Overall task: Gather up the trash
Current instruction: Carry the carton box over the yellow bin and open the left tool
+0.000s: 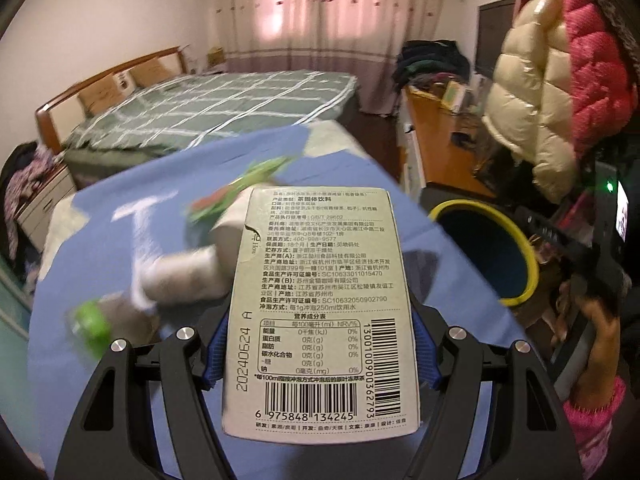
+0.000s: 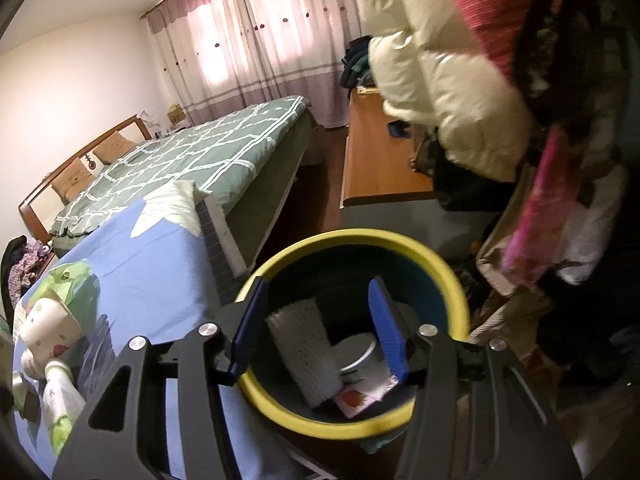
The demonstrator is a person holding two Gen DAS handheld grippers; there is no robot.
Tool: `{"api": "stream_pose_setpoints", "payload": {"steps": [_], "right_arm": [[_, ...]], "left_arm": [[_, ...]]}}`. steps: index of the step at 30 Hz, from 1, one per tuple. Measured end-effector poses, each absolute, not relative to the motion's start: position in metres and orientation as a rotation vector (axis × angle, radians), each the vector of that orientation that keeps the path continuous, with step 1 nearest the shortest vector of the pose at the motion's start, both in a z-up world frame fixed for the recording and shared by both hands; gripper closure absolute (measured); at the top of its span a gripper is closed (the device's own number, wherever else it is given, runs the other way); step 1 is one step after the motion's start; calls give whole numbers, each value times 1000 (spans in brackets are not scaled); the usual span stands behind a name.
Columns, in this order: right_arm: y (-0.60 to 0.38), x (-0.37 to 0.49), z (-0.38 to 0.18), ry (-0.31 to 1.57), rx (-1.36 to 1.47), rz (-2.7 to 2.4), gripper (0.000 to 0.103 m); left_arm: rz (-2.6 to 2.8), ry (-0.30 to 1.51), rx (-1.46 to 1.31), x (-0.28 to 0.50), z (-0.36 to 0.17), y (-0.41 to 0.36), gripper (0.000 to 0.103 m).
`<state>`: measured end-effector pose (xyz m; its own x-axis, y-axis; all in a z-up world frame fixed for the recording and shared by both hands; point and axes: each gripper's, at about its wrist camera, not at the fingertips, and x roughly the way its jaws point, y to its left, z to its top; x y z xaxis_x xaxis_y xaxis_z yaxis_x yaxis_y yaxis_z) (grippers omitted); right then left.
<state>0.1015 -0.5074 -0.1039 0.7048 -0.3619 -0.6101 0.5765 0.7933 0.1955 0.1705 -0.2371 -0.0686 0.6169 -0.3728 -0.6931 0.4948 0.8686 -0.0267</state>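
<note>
Holding a tea box (image 1: 320, 308) clamped in the left gripper (image 1: 318, 354), frame centre. Right gripper (image 2: 318, 326) gapes empty over the bin (image 2: 404, 240), already part-filled. Cups (image 2: 50, 328) at lower left remain.

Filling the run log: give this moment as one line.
left gripper: shut on box | right gripper: open, empty, over bin | bin holds trash | table: litter remains
</note>
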Motion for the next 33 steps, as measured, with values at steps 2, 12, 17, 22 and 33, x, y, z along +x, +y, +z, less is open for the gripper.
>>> {"api": "stream_pose_setpoints", "payload": {"steps": [2,12,17,22,33], "right_arm": [[-511,93,-101,576,382,-544,49],[-540,58,-102,565,356,-619,48],[-557,46,-110,573,365,-646,48],[-569,39,-117,583,379,-665,48],[-573,34,-125,598,392,-662,47]], "left_arm": [[-545,758,173,175,-65,-260,32],[-707,792,230,191,-72,-390,32],[-757,832,242,198,-83,-448,32],[-776,872,261,202,-100,-492,32],[-740,838,247,209,-100,-500,14]]}}
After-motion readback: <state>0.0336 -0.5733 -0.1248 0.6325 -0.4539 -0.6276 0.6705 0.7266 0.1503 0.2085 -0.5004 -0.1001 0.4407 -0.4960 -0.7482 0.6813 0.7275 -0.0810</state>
